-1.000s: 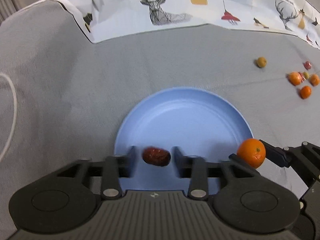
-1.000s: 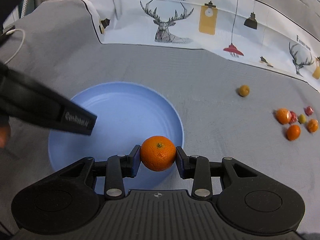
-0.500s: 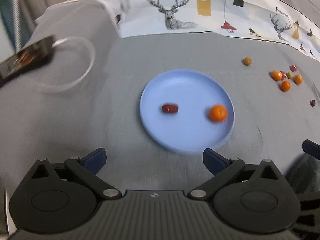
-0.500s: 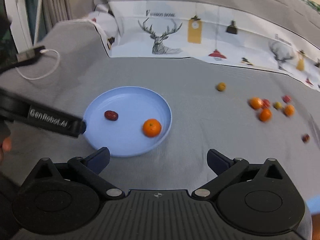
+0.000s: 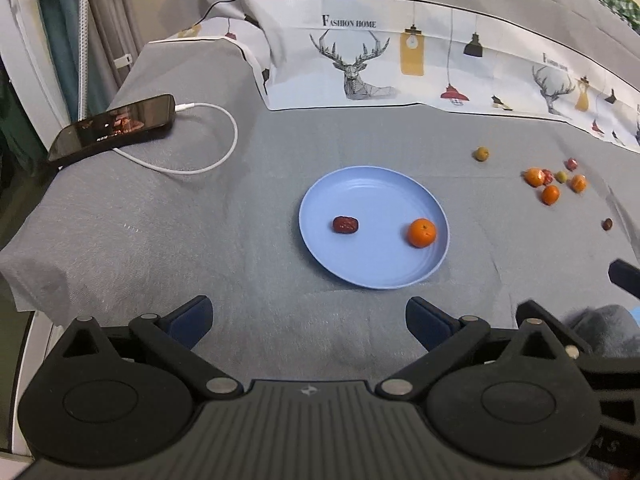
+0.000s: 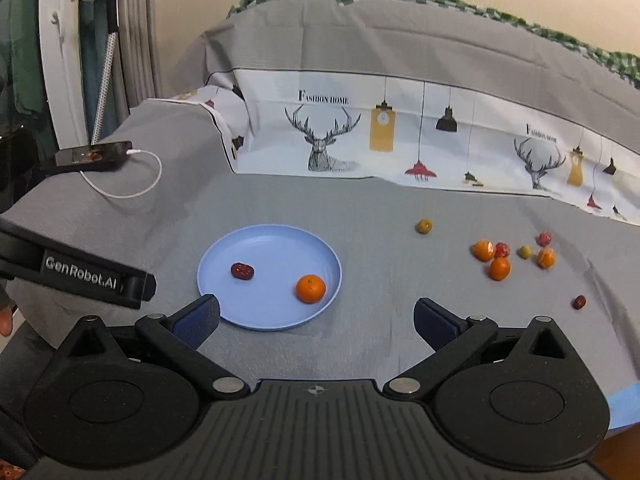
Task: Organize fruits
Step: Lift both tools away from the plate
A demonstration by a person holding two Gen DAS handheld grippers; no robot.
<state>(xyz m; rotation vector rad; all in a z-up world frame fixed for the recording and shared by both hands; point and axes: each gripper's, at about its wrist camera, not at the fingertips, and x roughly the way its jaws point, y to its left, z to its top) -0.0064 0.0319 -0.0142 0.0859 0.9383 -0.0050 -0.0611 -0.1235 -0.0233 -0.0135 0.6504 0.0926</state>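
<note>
Now both the left gripper [image 5: 308, 320] and right gripper [image 6: 316, 320] are hanging wide and empty; ahead, the blue plate [image 6: 256, 320] is holding a tangerine [image 6: 311, 288] and jujube [image 6: 242, 271]. Next likely means reaching right for the scattered fruits [image 6: 499, 268].

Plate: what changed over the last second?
Both grippers let go: the left gripper dropped the red date, the right gripper the orange, onto the blue plate. Jaws now wide open, both pulled back and up. The loose fruit cluster and phone stayed put.
</note>
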